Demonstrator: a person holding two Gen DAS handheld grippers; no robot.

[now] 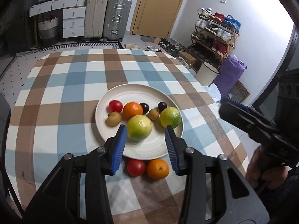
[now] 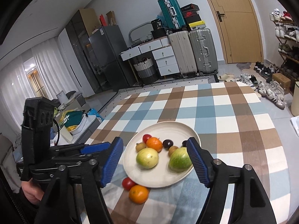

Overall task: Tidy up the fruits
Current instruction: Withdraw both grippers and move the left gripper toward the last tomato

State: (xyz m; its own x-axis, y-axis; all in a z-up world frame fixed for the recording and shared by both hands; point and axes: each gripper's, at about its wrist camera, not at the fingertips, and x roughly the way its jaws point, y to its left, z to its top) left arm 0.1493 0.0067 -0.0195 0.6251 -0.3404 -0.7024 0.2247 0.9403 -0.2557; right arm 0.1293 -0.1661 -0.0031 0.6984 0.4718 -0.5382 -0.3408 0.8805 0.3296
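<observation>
A white plate (image 1: 149, 93) (image 2: 168, 124) lies on the checked tablecloth and holds several fruits: two green-yellow ones (image 1: 139, 127) (image 1: 171, 117), an orange (image 1: 132, 109), a red tomato (image 1: 115, 106), two dark plums and two brown kiwis. A second tomato (image 1: 136, 167) (image 2: 128, 183) and a second orange (image 1: 157, 169) (image 2: 138, 194) rest on the cloth by the plate's near rim. My left gripper (image 1: 145, 130) hovers open above the plate's near side, gripping nothing. My right gripper (image 2: 154, 141) also hangs open over the plate, empty.
The checked tablecloth (image 1: 74, 85) covers the table, whose far edge lies towards the room. Beyond it stand suitcases (image 1: 106, 18), a white drawer unit (image 1: 72, 21), a shoe rack (image 1: 214, 35) and a white bucket (image 1: 206, 72). A hand (image 1: 265, 169) holds the right gripper's body at the right.
</observation>
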